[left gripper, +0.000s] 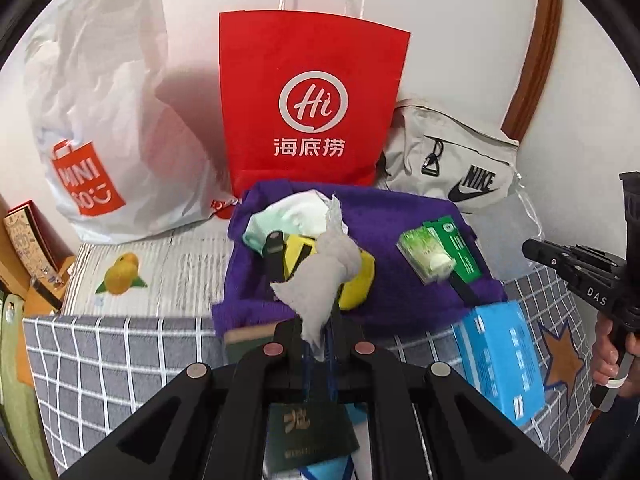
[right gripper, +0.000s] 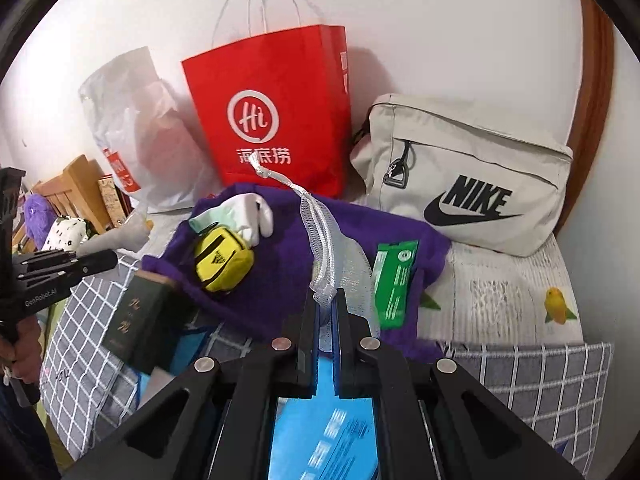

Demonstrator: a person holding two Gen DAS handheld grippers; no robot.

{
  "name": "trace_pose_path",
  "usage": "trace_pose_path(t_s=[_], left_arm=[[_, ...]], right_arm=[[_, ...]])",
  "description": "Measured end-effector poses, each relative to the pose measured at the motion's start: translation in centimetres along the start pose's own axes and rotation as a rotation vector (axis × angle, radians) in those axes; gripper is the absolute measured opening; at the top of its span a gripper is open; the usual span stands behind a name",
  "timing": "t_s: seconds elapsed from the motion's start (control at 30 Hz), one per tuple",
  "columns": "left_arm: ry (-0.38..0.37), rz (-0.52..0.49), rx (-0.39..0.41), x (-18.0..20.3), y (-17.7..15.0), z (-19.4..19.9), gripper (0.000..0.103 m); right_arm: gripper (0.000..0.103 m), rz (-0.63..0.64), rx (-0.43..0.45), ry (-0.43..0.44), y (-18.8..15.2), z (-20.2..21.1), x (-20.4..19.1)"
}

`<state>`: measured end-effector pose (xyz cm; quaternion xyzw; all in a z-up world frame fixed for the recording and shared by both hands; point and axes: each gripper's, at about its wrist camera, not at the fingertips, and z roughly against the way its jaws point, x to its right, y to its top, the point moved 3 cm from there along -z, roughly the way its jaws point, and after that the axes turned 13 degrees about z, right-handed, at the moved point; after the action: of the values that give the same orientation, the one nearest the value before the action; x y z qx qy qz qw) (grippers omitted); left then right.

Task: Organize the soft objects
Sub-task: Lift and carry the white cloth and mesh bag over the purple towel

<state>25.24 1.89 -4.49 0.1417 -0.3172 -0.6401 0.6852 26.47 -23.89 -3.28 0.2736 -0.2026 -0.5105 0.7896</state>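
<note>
bed (right gripper: 520, 292) (checked blanket (left gripper: 100, 360) in front) | purple cloth (right gripper: 280, 276) | red bag (left gripper: 312, 96) | beige pouch (right gripper: 472, 184)

Right gripper (right gripper: 325, 300) fingers (right gripper: 308, 320) pinch a mesh pouch (right gripper: 320, 240) over purple cloth (right gripper: 280, 264).

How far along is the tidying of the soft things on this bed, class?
Done: nothing clearly stowed; I cannot see inside the red bag. In hand: the left gripper is shut on a grey cloth, the right gripper on a mesh bag. Left: the yellow pouch, white cloth and green pack lie on the purple towel.
</note>
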Motion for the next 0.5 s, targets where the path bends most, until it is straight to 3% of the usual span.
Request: trace_pose_path(t_s=[0.5], left_arm=[[0.019, 0.001, -0.065, -0.1, 2.5, -5.9, 0.006]], right_arm=[[0.005, 0.009, -0.088, -0.058, 1.9, -7.9, 4.4]])
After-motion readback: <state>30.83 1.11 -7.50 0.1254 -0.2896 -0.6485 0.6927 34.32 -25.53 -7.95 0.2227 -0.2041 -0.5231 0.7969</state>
